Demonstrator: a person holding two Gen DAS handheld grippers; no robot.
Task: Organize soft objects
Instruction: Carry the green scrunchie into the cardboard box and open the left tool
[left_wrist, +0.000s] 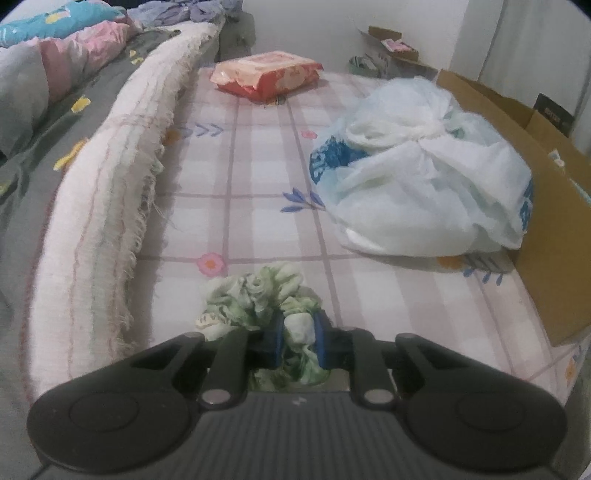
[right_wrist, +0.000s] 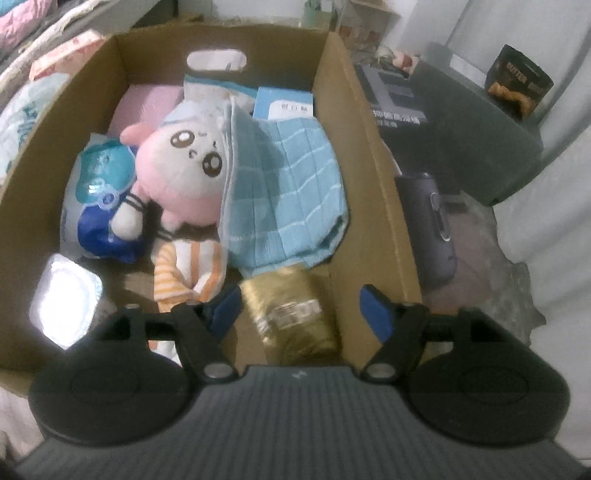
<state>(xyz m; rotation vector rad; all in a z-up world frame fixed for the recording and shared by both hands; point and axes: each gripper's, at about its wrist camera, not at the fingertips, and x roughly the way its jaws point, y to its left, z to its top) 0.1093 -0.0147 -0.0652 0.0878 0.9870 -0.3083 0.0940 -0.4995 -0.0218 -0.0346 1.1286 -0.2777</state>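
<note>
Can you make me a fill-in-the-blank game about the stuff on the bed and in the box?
1. The left gripper is shut on a green and white ____.
2. The pink plush toy lies inside a cardboard ____.
3. The right gripper hangs over the box with its jaws ____.
4. The towel beside the plush toy is light ____.

Missing words: scrunchie; box; open; blue
</note>
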